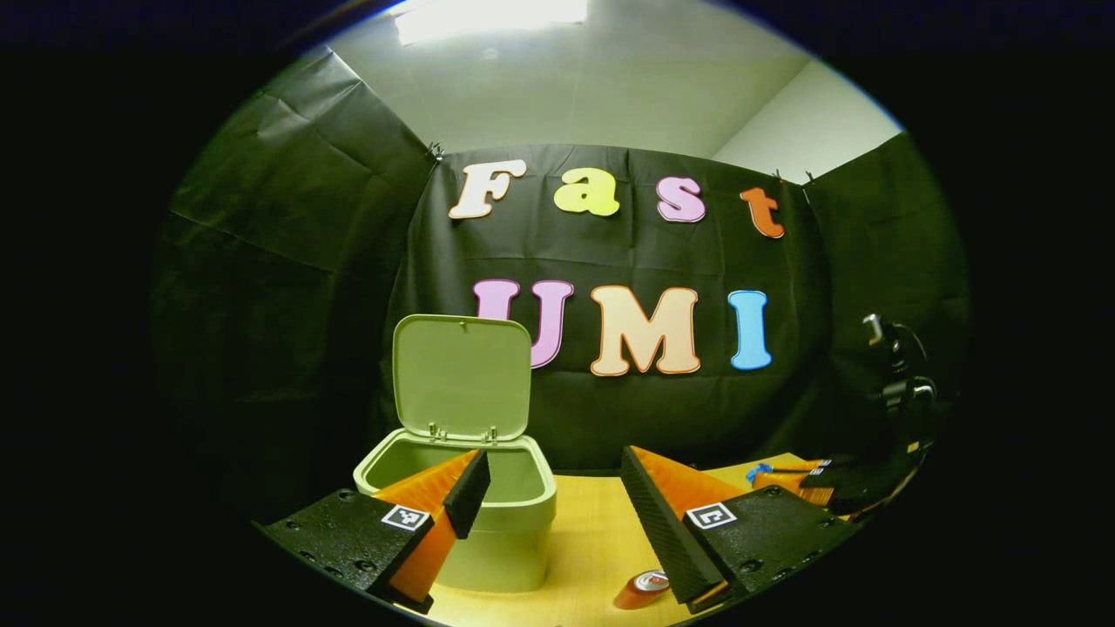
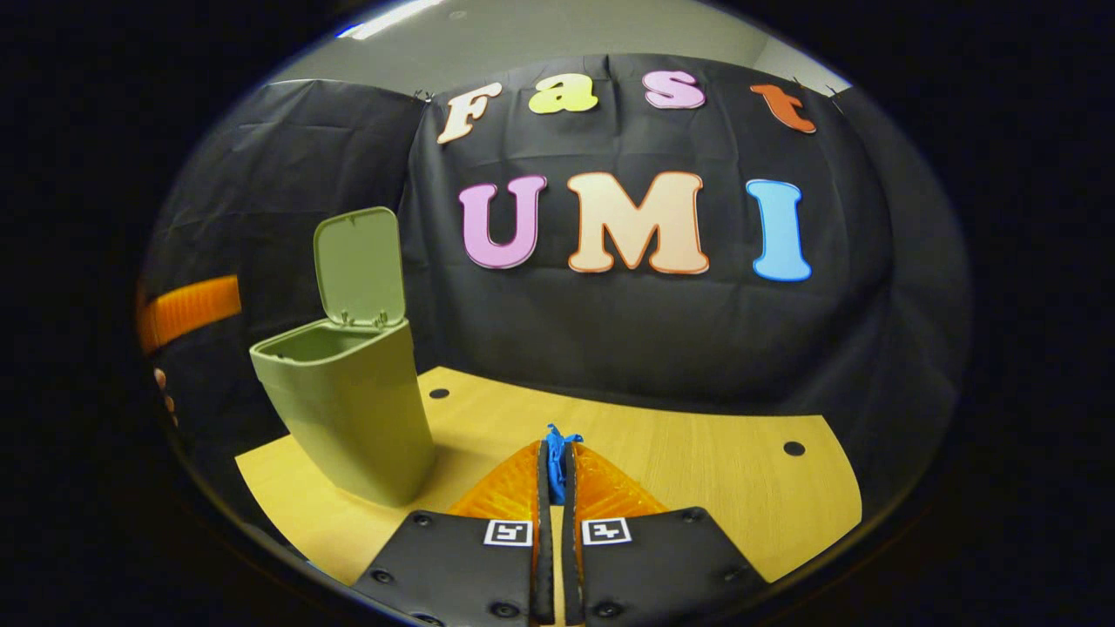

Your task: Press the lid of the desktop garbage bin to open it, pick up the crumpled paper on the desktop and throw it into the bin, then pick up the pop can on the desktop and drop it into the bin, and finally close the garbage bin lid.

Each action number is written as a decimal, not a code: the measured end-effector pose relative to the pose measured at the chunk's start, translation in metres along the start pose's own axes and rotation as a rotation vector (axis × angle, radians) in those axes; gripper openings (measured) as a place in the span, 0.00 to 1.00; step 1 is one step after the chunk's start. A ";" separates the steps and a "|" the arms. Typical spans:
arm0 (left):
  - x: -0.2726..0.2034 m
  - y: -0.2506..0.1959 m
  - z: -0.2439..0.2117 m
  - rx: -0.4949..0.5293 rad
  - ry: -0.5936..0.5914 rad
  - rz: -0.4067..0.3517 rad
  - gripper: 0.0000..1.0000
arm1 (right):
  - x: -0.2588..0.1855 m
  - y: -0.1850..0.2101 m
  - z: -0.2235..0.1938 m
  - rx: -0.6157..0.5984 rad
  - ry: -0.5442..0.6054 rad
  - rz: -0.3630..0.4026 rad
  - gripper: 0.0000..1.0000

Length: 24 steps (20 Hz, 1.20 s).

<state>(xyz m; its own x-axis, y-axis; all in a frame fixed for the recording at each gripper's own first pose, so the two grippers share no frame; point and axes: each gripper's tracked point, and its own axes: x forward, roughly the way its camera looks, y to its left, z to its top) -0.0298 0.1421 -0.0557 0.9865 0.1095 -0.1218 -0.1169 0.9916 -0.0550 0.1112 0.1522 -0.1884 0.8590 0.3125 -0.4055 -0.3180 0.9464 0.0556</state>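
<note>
Bin [image 2: 348, 418] lid [image 2: 359, 266] up (wood desktop [image 2: 697, 453], black-draped booth).

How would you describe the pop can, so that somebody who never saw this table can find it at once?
Start from the wooden table and find the tall green bin with its lid standing open. In the left gripper view, the pop can lies on its side on the tabletop to the right of the bin, close under the left gripper. It is the small red cylinder with a silver end.
</note>
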 end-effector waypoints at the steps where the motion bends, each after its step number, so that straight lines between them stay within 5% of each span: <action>1: 0.001 0.007 -0.003 -0.001 0.006 0.004 0.91 | 0.002 0.007 0.011 0.000 -0.019 0.003 0.06; 11: -0.003 0.071 -0.018 0.006 0.041 0.044 0.92 | 0.024 0.114 0.087 0.049 -0.154 0.157 0.06; 24: -0.040 0.164 -0.045 0.046 0.132 0.179 0.92 | 0.078 0.256 0.079 0.067 -0.122 0.360 0.06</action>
<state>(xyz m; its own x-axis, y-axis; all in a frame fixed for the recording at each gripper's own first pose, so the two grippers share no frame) -0.0934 0.2977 -0.1045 0.9265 0.2770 -0.2546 -0.2803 0.9596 0.0242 0.1289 0.4258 -0.1335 0.7400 0.6291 -0.2379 -0.5845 0.7765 0.2353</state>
